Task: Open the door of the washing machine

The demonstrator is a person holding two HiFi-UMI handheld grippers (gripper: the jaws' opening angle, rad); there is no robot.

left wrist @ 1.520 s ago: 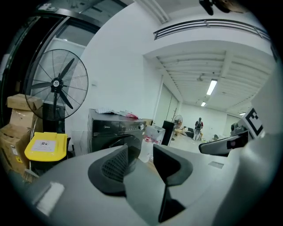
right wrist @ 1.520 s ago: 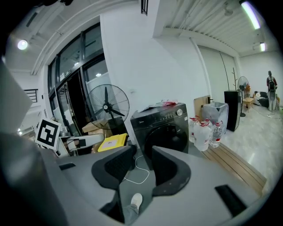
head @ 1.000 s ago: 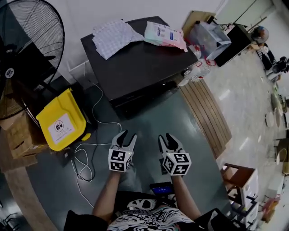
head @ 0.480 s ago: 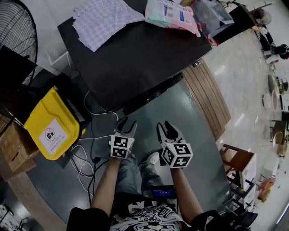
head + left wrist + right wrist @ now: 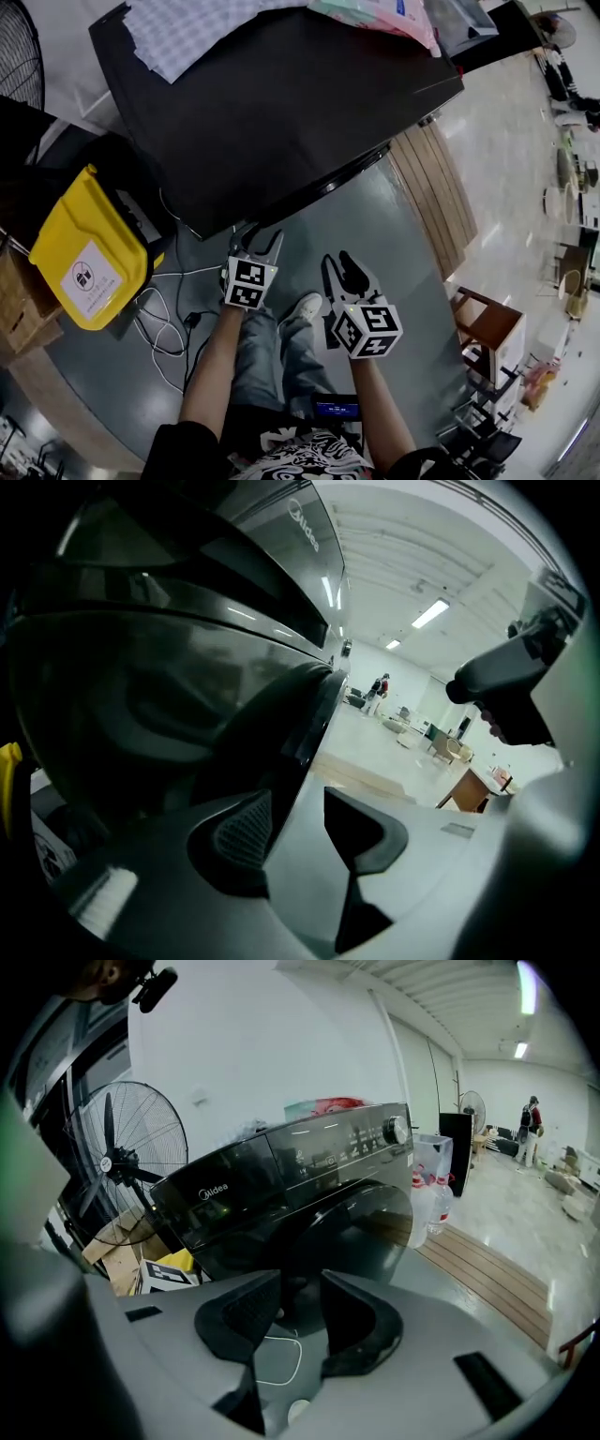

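Note:
The black front-loading washing machine (image 5: 281,94) fills the top of the head view, and its round door (image 5: 323,187) bulges out of the front, closed. My left gripper (image 5: 259,240) hangs just in front of the door's lower left, jaws open and empty. In the left gripper view the dark glass door (image 5: 187,696) looms very close, its rim (image 5: 314,724) just beyond the left gripper (image 5: 298,829). My right gripper (image 5: 336,266) is lower and farther back, open and empty. The right gripper view shows the whole machine (image 5: 281,1176) and door (image 5: 361,1232) past the right gripper (image 5: 300,1314).
A yellow bin (image 5: 82,246) stands left of the machine, with white cables (image 5: 169,319) on the floor beside it. A wooden platform (image 5: 433,197) lies to the right, and a wooden stool (image 5: 483,328) nearer. A checked cloth (image 5: 187,28) lies on top. A standing fan (image 5: 122,1162) is on the left.
Both grippers have come down and closer to the machine's front. The left one has moved more and now sits right at the door. The machine looks larger in the head view.

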